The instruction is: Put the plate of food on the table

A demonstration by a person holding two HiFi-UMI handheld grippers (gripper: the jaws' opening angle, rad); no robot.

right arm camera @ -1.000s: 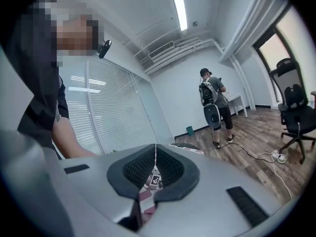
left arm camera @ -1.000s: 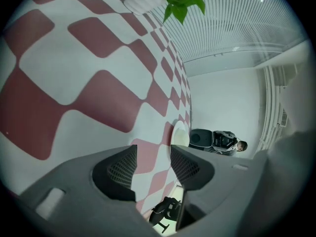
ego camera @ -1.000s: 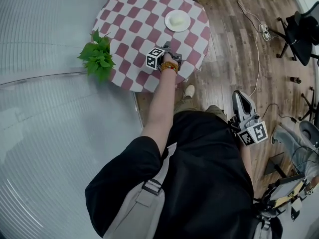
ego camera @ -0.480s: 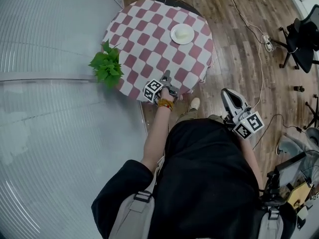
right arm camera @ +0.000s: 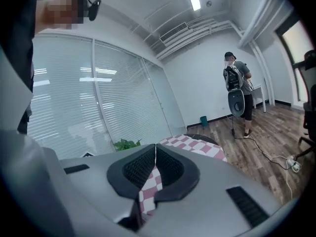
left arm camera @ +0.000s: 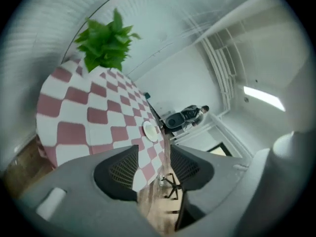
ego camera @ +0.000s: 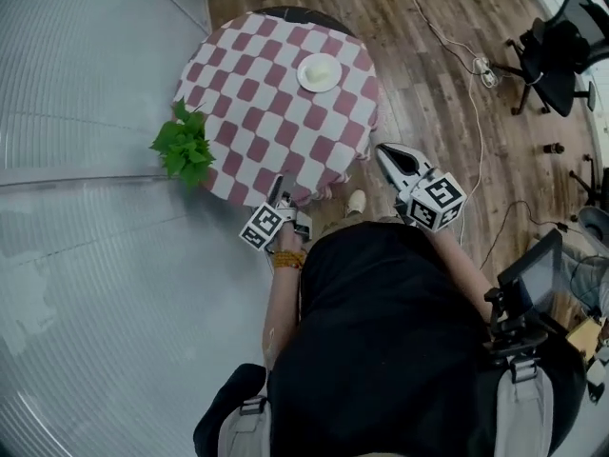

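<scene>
A white plate [ego camera: 319, 72] with pale food lies on the far side of the round table with the red-and-white checked cloth [ego camera: 249, 112]. In the left gripper view the plate [left arm camera: 150, 131] shows small, beyond the jaws. My left gripper [ego camera: 279, 187] hangs at the table's near edge, open and empty, well short of the plate. Its jaws [left arm camera: 153, 154] stand apart with only cloth and floor between them. My right gripper [ego camera: 383, 150] hovers off the table's right side over the wooden floor. Shut and empty, it [right arm camera: 156, 147] has its pads meeting at the tips.
A green potted plant [ego camera: 183, 146] stands at the table's left edge against the glass wall with blinds [ego camera: 86, 255]. A cable [ego camera: 447, 46] runs over the floor, with an office chair [ego camera: 552, 50] at the far right. Another person [right arm camera: 237, 90] stands by a fan across the room.
The left gripper has drawn back from over the table to its near edge. The right gripper has risen and moved toward the table's right side. The view has shifted away from the table.
</scene>
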